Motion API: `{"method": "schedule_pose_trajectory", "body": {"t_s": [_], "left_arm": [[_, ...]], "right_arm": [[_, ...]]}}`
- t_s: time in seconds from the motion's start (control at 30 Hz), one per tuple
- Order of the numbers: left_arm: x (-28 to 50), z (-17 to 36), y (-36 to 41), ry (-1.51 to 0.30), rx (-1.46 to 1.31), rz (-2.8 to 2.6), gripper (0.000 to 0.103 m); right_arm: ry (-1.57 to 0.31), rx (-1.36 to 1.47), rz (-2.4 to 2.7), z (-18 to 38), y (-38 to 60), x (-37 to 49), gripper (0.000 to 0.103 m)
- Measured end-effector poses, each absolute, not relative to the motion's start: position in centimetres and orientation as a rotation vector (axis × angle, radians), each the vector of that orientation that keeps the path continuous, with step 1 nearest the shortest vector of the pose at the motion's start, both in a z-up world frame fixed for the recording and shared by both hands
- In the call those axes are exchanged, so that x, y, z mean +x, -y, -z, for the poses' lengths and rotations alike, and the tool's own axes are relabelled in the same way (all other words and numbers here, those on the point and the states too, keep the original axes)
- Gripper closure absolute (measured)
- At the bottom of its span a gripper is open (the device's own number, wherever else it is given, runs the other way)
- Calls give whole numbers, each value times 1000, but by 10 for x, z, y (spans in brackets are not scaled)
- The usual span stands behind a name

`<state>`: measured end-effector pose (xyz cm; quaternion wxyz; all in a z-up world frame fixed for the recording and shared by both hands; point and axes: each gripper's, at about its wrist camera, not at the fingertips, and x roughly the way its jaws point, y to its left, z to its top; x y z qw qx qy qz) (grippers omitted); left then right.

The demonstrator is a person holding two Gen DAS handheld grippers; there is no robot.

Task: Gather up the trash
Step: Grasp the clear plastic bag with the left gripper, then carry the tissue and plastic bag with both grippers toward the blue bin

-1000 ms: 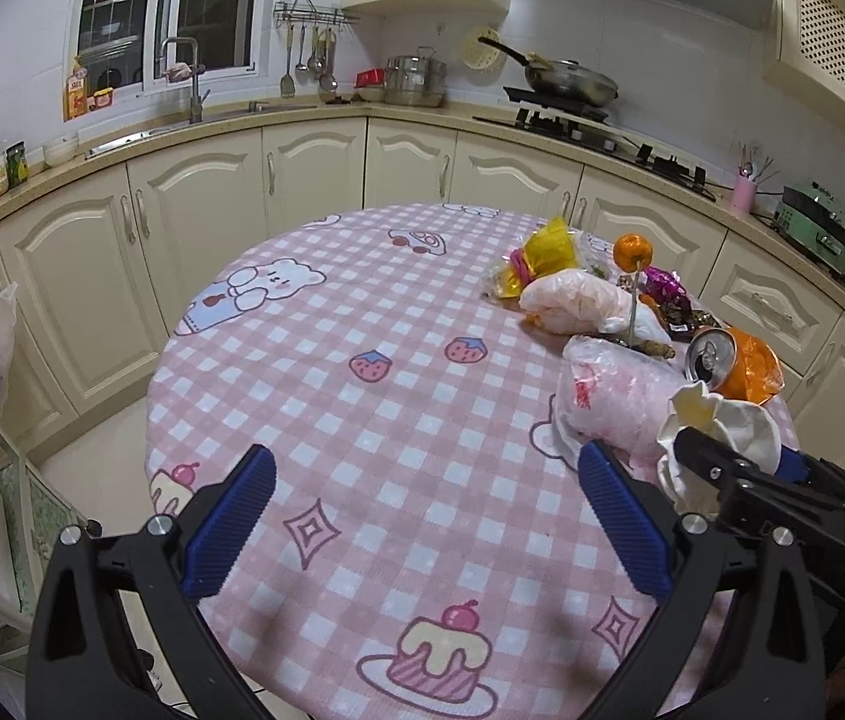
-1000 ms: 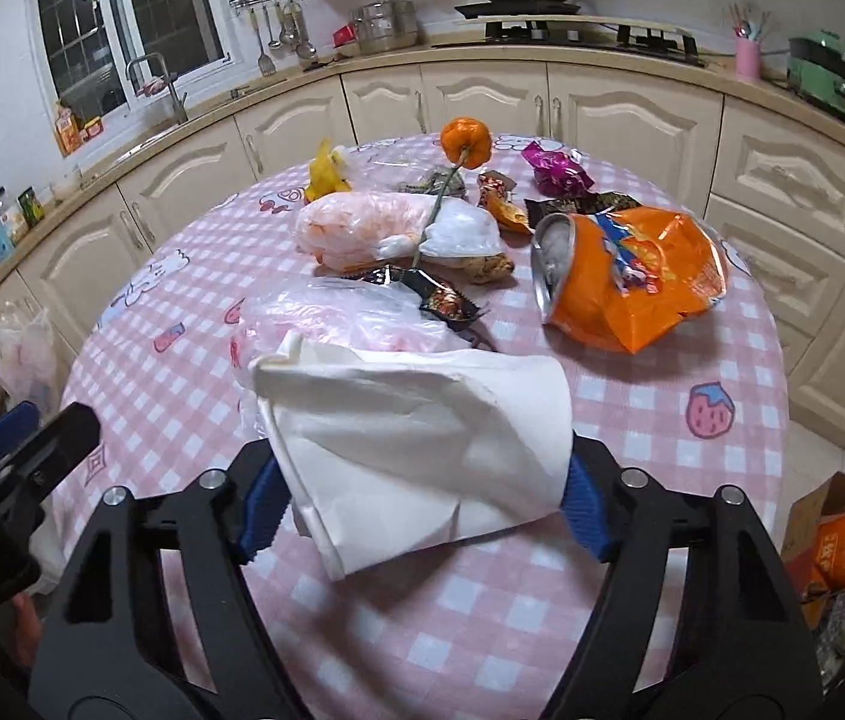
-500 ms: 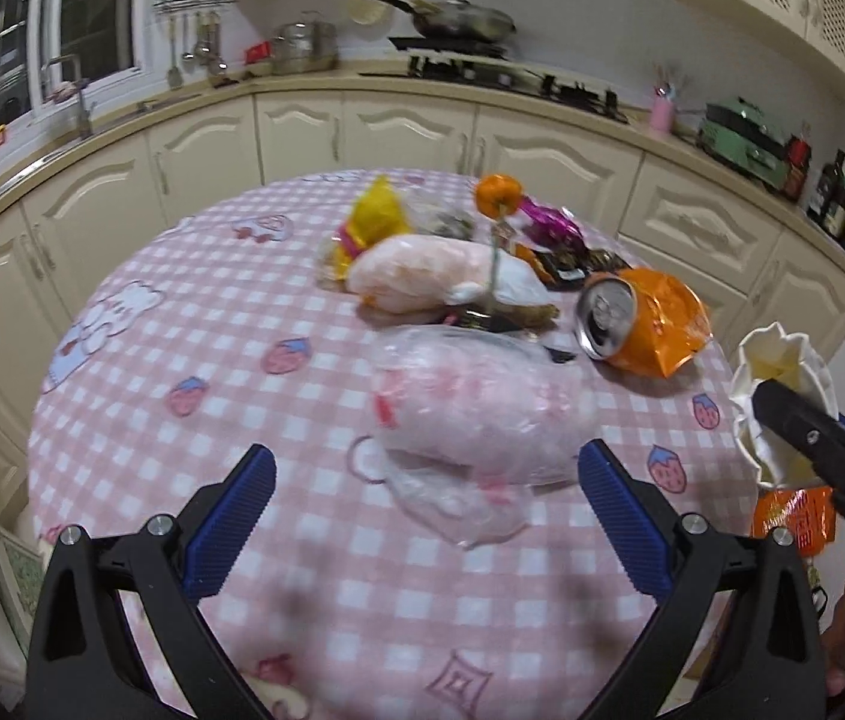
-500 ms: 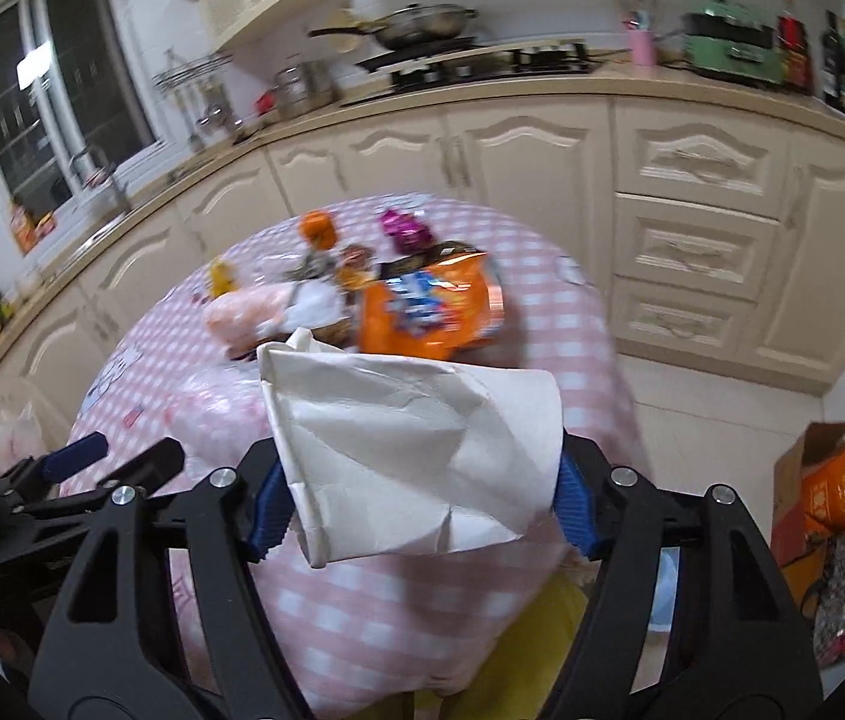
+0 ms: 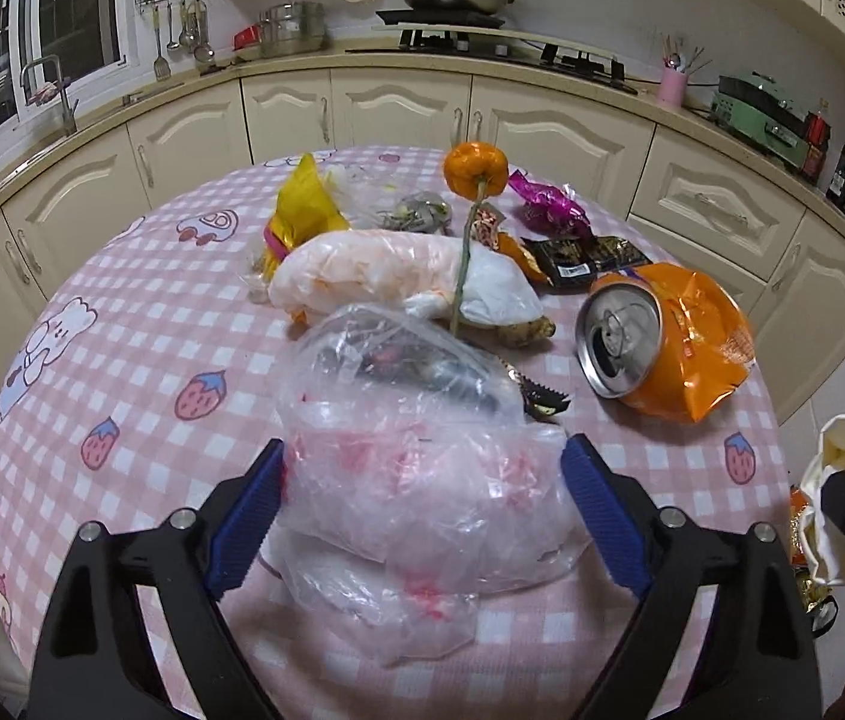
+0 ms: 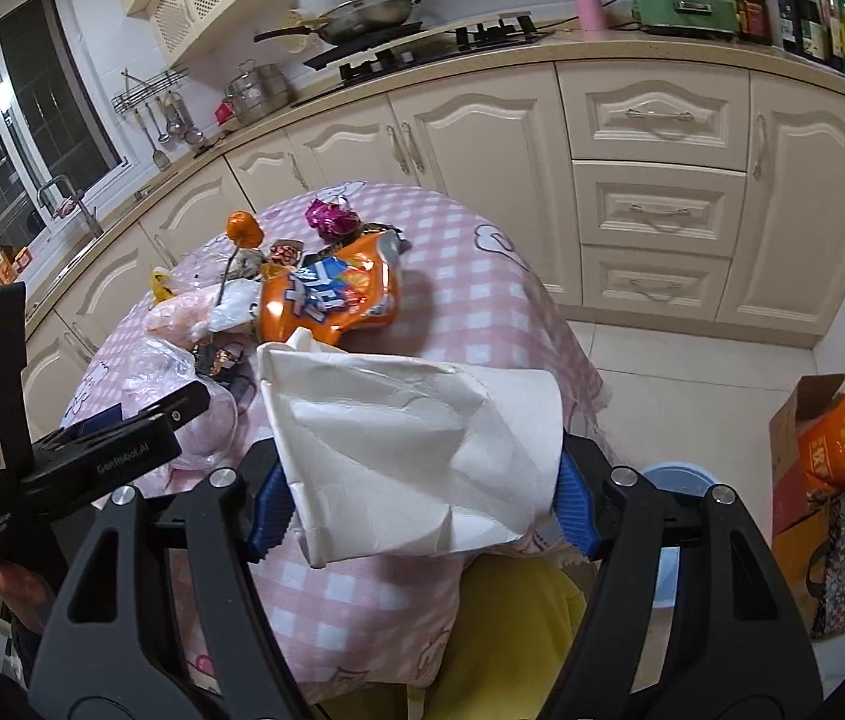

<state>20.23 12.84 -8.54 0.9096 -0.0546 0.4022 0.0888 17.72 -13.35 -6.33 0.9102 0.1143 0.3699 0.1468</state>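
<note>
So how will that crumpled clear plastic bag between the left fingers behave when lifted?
The crumpled clear plastic bag looks thin and wrinkled, so it will probably sag and fold around the left hand-held gripper. It seems light. Its glossy film may slip, and the loose lower flap could drag on the pink checked tablecloth.

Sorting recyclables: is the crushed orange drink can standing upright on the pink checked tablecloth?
No, the crushed orange drink can lies on its side on the pink checked tablecloth, its silver top facing the camera.
</note>
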Motion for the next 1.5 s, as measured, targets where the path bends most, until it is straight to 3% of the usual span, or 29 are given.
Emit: {"method": "schedule_pose_trajectory", "body": {"t_s": [0.07, 0.37, 0.4, 0.6, 0.7, 0.8, 1.5], "left_arm": [[199, 82, -127, -815, -94, -195, 23], [181, 71, -125, -795, -85, -206, 30], [178, 69, -123, -788, -85, -205, 47], [167, 58, -114, -763, -78, -212, 54], [162, 54, -108, -748, -71, -222, 79], [161, 50, -104, -757, -86, -198, 88], [143, 4, -59, -629, -60, -92, 98]], "right_arm": [[-761, 241, -299, 64, 137, 176, 34], [-739, 270, -280, 59, 158, 163, 34], [-736, 271, -275, 59, 161, 162, 34], [-713, 306, -220, 57, 191, 149, 34], [-707, 327, -191, 59, 207, 143, 34], [-703, 348, -161, 61, 223, 137, 34], [-672, 408, -71, 63, 272, 115, 34]]}}
